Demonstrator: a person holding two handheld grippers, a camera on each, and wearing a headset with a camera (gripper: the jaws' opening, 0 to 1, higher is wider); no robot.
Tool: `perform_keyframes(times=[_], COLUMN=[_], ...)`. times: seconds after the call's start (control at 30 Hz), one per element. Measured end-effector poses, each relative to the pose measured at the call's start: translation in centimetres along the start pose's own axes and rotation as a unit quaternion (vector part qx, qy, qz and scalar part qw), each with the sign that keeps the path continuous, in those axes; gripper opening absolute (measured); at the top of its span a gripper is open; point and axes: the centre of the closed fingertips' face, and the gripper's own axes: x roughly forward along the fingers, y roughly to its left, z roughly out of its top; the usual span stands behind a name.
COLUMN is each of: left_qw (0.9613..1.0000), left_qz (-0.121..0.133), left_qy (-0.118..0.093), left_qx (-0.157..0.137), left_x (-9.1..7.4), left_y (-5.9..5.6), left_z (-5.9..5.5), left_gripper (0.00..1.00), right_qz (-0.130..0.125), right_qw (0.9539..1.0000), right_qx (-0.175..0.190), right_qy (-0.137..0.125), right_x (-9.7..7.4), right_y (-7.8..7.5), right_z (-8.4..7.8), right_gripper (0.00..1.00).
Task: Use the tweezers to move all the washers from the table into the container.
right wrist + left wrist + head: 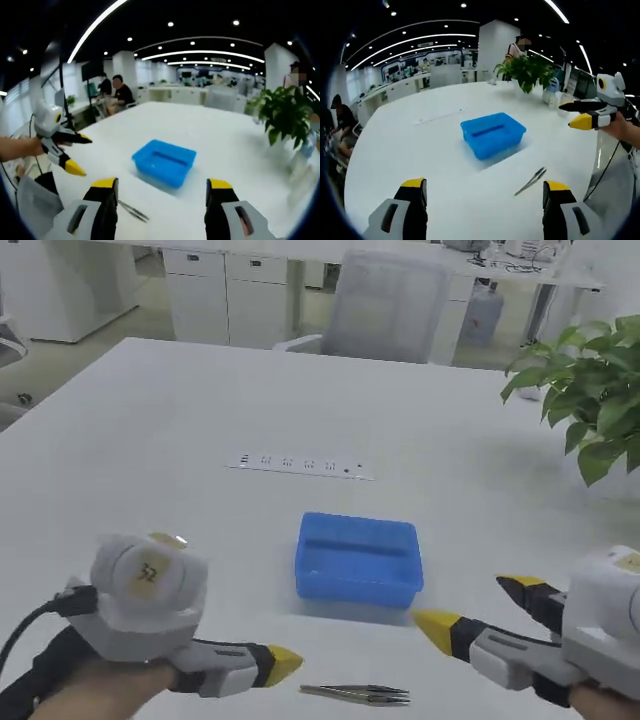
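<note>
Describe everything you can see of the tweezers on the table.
The tweezers are a thin, grey, metal-looking pair with two slender arms lying close together. They lie flat on the white table, on the near side of the blue container and apart from it. They rest between the open left claw and the open right claw; neither touches them. Whether their tips hold anything is too small to tell.
</note>
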Motion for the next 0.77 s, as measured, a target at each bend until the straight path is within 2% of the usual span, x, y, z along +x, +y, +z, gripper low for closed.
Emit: perform_keyframes(times=[0.03, 0.13, 0.2, 0.4, 0.53, 0.77], left_qw=[0.9998, 0.9996, 0.9991, 0.9967, 0.9959, 0.9961], left_qz=[0.015, 0.027, 0.038, 0.067, 0.075, 0.076], left_qy=[-0.010, -0.012, -0.017, -0.043, -0.048, -0.038], left_qx=[-0.004, -0.004, -0.005, -0.016, -0.019, -0.024], left_x=[-0.8, -2.2, -3.0, -5.1, -5.7, -5.8], left_y=[0.4, 0.6, 0.8, 1.3, 1.4, 1.1], left_z=[0.2, 0.2, 0.2, 0.9, 1.0, 0.6], left_gripper=[0.99, 0.99, 0.99, 0.99, 0.99, 0.99], right_qz=[-0.004, -0.013, -0.026, -0.038, -0.042, -0.047], right_qw=[1.0000, 0.9999, 0.9996, 0.9992, 0.9991, 0.9989], right_qx=[0.001, 0.002, -0.001, 0.007, 0.007, 0.007], right_qy=[-0.004, -0.010, -0.014, -0.011, -0.010, -0.006], right_x=[-0.4, -1.0, -1.4, -2.0, -2.1, -2.2], right_y=[0.0, -0.1, -0.4, -1.1, -1.0, -1.3], right_z=[-0.1, -0.4, -0.7, -1.7, -1.9, -2.1], right_gripper=[0.74, 0.79, 0.86, 0.94, 0.98, 0.99])
